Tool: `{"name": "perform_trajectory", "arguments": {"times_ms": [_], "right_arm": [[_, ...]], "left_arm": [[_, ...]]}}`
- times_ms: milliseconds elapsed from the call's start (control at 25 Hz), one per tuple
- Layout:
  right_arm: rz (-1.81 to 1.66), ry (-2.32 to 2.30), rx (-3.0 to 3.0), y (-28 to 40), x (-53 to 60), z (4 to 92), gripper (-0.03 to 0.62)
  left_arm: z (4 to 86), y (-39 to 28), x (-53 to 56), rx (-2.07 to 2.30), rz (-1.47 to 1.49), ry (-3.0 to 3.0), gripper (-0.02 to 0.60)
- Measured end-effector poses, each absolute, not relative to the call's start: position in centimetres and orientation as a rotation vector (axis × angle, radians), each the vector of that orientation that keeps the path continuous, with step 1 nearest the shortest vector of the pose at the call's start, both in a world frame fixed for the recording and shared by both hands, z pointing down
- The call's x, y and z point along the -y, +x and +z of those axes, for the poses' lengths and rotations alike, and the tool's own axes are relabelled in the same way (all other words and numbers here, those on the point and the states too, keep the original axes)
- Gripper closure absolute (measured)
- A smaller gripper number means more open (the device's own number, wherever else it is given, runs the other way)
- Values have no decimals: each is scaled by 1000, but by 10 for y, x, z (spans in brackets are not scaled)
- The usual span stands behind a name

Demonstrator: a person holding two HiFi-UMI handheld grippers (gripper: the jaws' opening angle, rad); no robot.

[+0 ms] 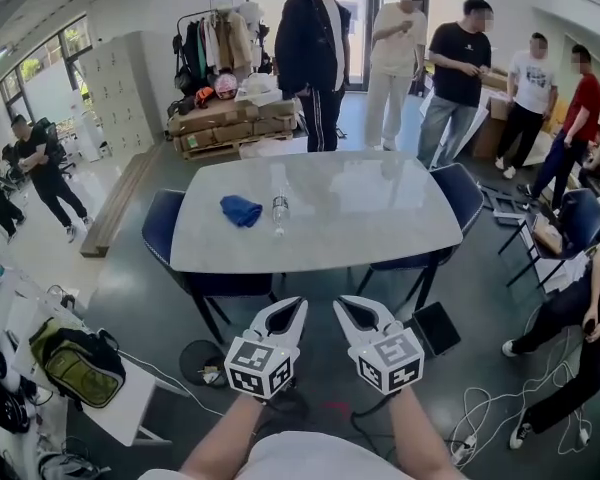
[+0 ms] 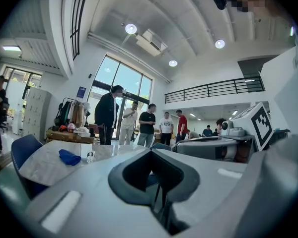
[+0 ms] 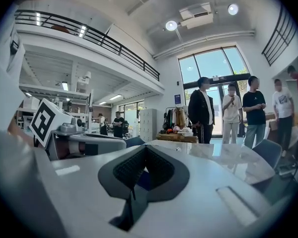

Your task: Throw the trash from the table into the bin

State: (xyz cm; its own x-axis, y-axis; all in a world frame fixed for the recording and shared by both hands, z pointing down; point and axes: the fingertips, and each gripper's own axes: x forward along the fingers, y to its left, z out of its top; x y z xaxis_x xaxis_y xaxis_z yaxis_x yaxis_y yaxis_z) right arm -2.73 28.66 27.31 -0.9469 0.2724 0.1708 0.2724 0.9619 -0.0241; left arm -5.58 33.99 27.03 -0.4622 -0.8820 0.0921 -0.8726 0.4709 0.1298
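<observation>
On the pale tabletop [image 1: 380, 218] lie a crumpled blue cloth [image 1: 241, 210] and, just right of it, a small clear plastic bottle [image 1: 280, 211]. The left gripper view shows both far off at the left, the cloth [image 2: 69, 157] and the bottle [image 2: 91, 156]. My left gripper [image 1: 298, 305] and right gripper [image 1: 341, 305] hang side by side near my body, short of the table's near edge. Both are shut and hold nothing. I cannot pick out a bin for certain.
Blue chairs stand at the table's left [image 1: 160, 230] and right [image 1: 465, 193]. Several people stand beyond the far edge. A dark round object [image 1: 202, 361] and a black boxy one [image 1: 435, 328] sit on the floor near me. A green backpack [image 1: 80, 363] rests on a white shelf, and cables [image 1: 500, 408] lie at the right.
</observation>
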Motion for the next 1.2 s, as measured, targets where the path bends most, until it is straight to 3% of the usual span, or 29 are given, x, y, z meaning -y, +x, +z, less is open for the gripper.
{"name": "perform_trajectory", "arguments": {"times_ms": [760, 1200], "right_arm": [[-16, -308, 2752, -254, -275, 324, 566], [35, -232, 2745, -331, -272, 326, 565]], "left_arm": [[313, -292, -329, 2465, -154, 1517, 581], [325, -362, -330, 2419, -145, 1503, 580]]}}
